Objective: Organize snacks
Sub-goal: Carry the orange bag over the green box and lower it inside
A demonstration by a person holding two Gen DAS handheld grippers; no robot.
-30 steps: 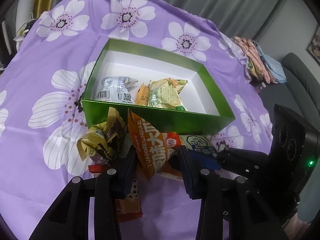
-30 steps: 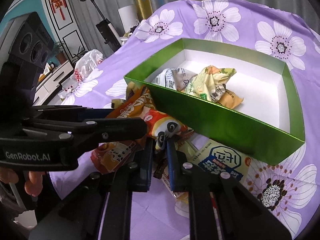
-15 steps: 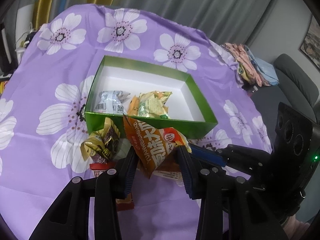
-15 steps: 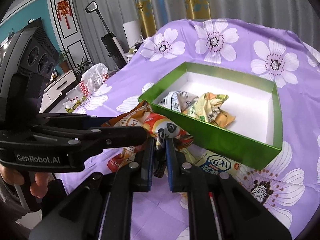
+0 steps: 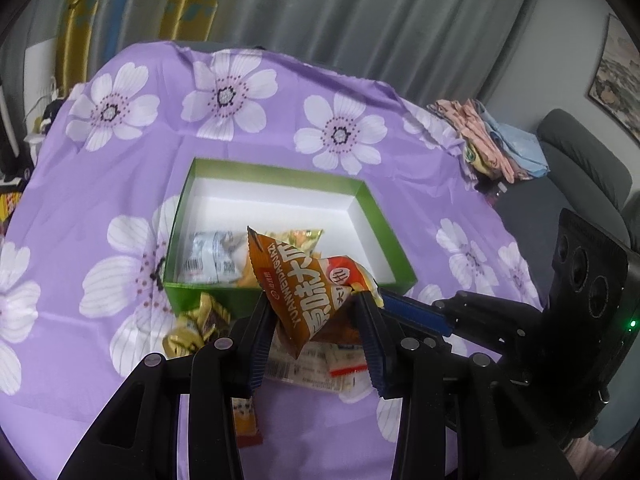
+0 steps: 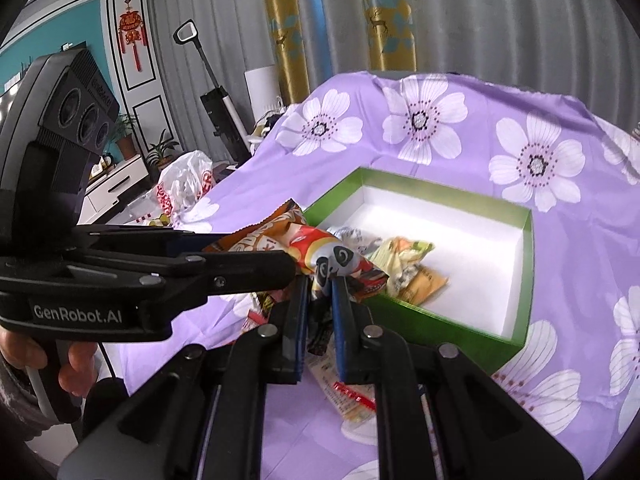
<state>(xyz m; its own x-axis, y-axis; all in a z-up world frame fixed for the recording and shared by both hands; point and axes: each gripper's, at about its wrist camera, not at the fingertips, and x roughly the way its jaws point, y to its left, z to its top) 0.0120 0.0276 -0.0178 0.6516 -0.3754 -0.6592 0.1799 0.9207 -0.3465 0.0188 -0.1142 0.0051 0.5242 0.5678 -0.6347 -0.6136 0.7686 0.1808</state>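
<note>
Gripping one orange snack bag (image 5: pixel 310 292), both grippers apparently clear the green box (image 5: pixel 384 240) rim.

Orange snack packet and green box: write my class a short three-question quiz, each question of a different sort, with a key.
1. True or false: the orange snack packet lies flat on the purple flowered cloth.
2. Which holds the packet? A) left gripper only B) right gripper only C) both grippers
3. Fill in: the green box is ____ inside.

Key: 1 false, it hangs in the air just before the box's near wall, over other packets on the cloth. 2 C, the left gripper clamps its body and the right pinches the end with the panda. 3 white, with a few packets gathered toward one end.
</note>
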